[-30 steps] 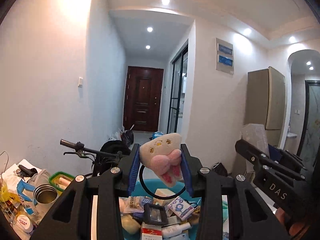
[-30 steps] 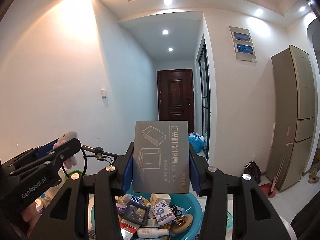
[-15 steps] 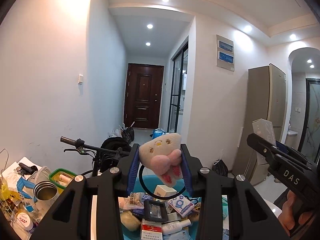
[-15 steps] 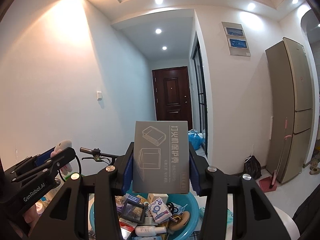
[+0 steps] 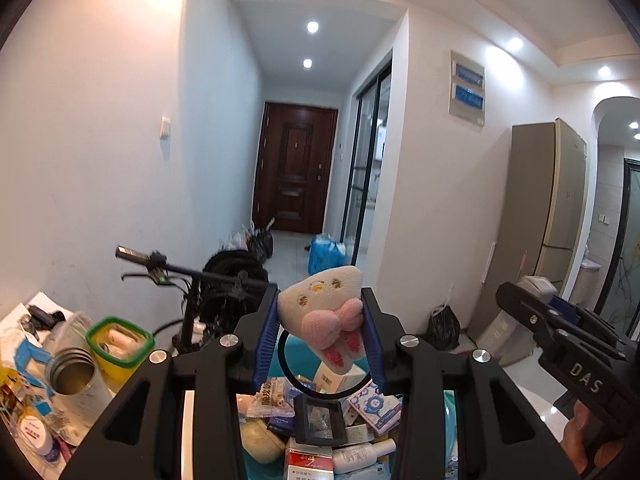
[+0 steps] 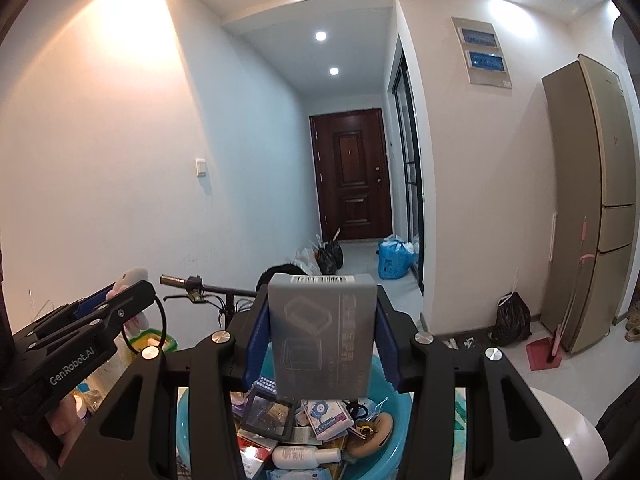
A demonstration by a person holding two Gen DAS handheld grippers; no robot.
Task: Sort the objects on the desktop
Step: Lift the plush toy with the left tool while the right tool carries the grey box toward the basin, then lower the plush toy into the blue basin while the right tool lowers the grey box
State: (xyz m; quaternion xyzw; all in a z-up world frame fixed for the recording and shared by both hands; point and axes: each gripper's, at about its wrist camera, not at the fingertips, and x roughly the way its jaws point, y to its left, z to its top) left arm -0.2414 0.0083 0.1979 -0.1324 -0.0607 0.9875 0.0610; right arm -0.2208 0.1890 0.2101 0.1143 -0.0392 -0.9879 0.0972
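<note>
My left gripper [image 5: 320,320] is shut on a cream and pink plush toy [image 5: 324,312] with a black ring hanging under it, held above a teal basin [image 5: 448,404] heaped with small boxes and bottles. My right gripper [image 6: 322,332] is shut on a grey printed box [image 6: 322,332], tilted with its top edge toward me, above the same basin [image 6: 394,400]. The left gripper shows at the left of the right wrist view [image 6: 120,308]; the right gripper shows at the right of the left wrist view [image 5: 560,332].
To the left stand a green-rimmed container [image 5: 118,340], a metal cup [image 5: 74,376] and a heap of packets. A bicycle handlebar [image 5: 160,264] is behind the table. A white round surface [image 6: 560,424] lies at the right. A fridge [image 6: 592,200] stands at the far right.
Both grippers have tipped downward toward the basin, holding their objects. The grey box now shows its top edge with the barcode. The right gripper has dropped lower in the left wrist view.
</note>
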